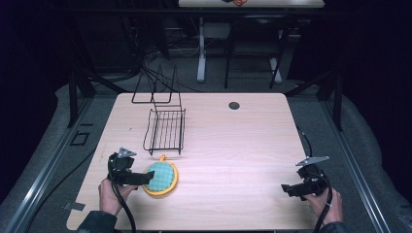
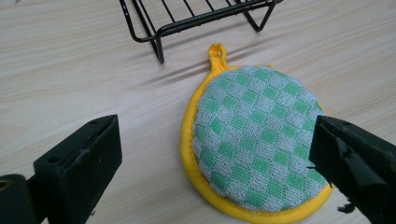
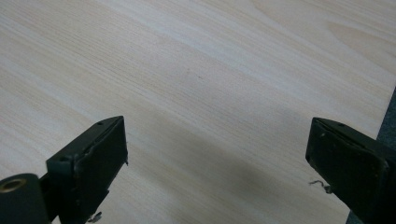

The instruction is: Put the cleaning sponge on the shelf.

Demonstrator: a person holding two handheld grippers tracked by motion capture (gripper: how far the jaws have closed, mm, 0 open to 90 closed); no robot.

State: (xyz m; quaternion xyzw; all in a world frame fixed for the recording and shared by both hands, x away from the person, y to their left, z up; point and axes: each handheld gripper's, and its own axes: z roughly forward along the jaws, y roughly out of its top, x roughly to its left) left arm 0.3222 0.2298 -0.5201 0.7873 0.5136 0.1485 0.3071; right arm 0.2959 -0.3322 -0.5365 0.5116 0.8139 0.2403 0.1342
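The round green-checked pot holder (image 1: pixel 161 177) lies flat near the table's (image 1: pixel 233 145) front left, its loop pointing toward the wire rack (image 1: pixel 165 130) just beyond. The left gripper (image 1: pixel 138 178) hovers at it, jaws spread wide and empty, likely lining up a grasp. The right gripper (image 1: pixel 286 188) waits well apart at the right, equally wide and empty.

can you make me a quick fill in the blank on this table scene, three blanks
1. The round pad has a green checked face and a ____ rim.
2. The left gripper has its jaws ____ over the pad.
3. The black wire ____ stands on the table just beyond the pad's loop.

Missing words: yellow; open; rack
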